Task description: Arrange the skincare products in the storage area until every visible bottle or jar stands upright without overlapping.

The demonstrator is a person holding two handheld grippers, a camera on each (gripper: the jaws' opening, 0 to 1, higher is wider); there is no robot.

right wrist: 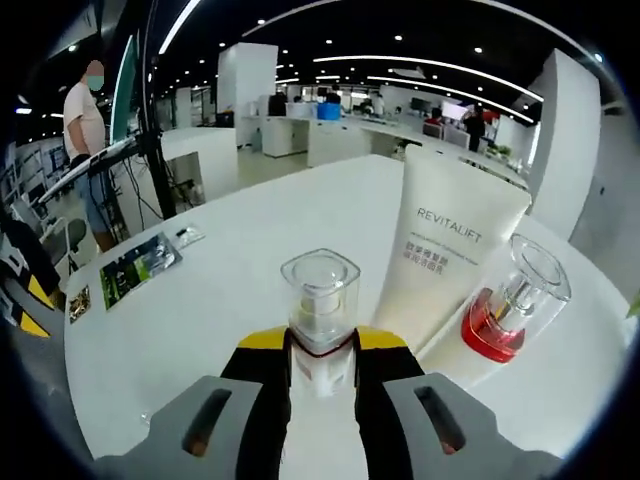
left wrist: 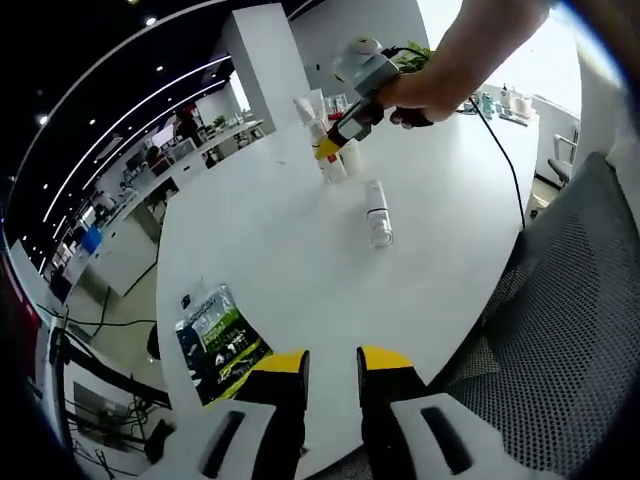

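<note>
At the far side of the white desk (left wrist: 300, 250), the right claw (left wrist: 330, 140) is clamped on a clear-capped bottle (right wrist: 320, 300), holding it upright just beside a white tube (right wrist: 450, 250) marked REVITALIFT and a red-based bottle (right wrist: 510, 300). Those two stand so near that a sideways nudge on release could tip the tube, which looks top-heavy on its cap, onto its neighbours. If the jaws part before the bottle's base is flat on the desk, it may topple too. Nearer the middle of the desk a white bottle (left wrist: 377, 212) lies on its side, well apart from the group; being round, it could roll toward the edge if grazed. The left claw (left wrist: 330, 365) hangs over the near edge with its jaws apart and nothing between them, beside a green packet (left wrist: 215, 340). Whether the clamped bottle already touches the desk is hard to tell.
</note>
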